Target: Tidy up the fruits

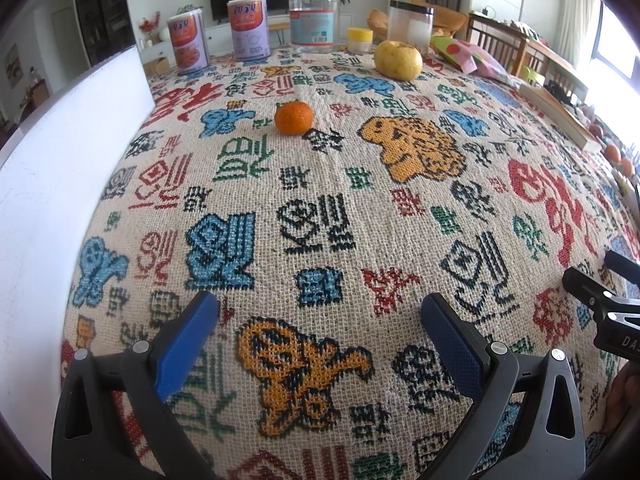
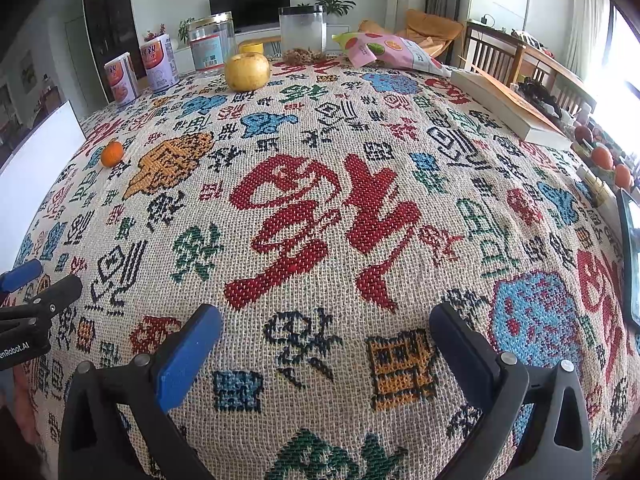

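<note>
Left wrist view first: your left gripper [image 1: 320, 316] hangs over the patterned cloth [image 1: 320, 240] with its blue pads spread wide and nothing between them. Straight ahead of it, a little left of its centre line and well apart from the fingertips, sits the mandarin [image 1: 294, 117], alone on the cloth. Farther on and to the right, near the far edge of the table, rests the yellow apple [image 1: 398, 60], just in front of the jars [image 1: 314, 20] and cans [image 1: 248, 30].

Expect the mandarin to be light and soft-skinned; it will roll if you nudge it, so close across its widest middle with a gentle squeeze, jaws level with the cloth. The apple looks firmer, heavier and smoother, so it may slip; take it around its broad belly, not near the dimpled top, and it will nearly fill the opening you have.

From the right wrist view, your right gripper [image 2: 326, 328] is likewise wide open and empty, low over the red woven characters. For this hand the mandarin [image 2: 111, 153] lies far off to the left and ahead, while the apple [image 2: 246, 71] is ahead and slightly left, at the far side. More fruit [image 2: 602, 158] shows beyond the table's right edge, past the book [image 2: 516, 110]; where it sits I cannot tell.

I judge the left hand better placed for the mandarin.
</note>
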Motion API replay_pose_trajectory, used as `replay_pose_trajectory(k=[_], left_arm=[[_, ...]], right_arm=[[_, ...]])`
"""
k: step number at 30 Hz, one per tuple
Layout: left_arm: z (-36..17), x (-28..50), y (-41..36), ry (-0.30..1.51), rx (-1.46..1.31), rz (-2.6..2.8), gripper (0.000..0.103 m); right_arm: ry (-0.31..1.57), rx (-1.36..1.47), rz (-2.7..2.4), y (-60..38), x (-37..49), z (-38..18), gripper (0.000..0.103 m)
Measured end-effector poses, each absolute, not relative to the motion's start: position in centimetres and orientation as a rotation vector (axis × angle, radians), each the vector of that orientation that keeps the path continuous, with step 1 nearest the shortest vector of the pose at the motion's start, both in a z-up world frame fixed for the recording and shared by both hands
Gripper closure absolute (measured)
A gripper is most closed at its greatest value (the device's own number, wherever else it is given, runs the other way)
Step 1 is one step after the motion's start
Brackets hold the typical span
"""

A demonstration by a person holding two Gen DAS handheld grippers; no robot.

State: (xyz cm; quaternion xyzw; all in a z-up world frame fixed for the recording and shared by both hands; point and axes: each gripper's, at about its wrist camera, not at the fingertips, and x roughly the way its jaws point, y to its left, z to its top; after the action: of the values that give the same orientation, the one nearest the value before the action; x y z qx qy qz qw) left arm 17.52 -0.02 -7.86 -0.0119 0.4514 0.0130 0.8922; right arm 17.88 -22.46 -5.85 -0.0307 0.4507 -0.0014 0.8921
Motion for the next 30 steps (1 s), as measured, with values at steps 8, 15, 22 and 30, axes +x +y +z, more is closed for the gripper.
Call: replay_pose_trajectory(k=[8, 15, 22, 30], left_arm=[[-7.8, 17.5, 0.0, 0.937, -0.024, 0.026, 0.001], [-7.9, 17.5, 0.0, 0.937, -0.024, 0.026, 0.001], [-7.8, 17.3, 0.1, 0.947, -0.025, -0.001, 0.002], [-6.2, 14.9, 3.7, 0.979, -0.134, -0.084, 0.002]], right_arm=[[0.935, -0.064, -0.003, -22.4, 17.9, -5.8, 0.000], [0.935, -0.064, -0.003, -22.5, 17.9, -5.8, 0.000], [0.935, -0.064, -0.003, -22.5, 17.9, -5.8, 0.000], [0.934, -0.059, 0.001, -22.5, 17.9, -5.8, 0.000]])
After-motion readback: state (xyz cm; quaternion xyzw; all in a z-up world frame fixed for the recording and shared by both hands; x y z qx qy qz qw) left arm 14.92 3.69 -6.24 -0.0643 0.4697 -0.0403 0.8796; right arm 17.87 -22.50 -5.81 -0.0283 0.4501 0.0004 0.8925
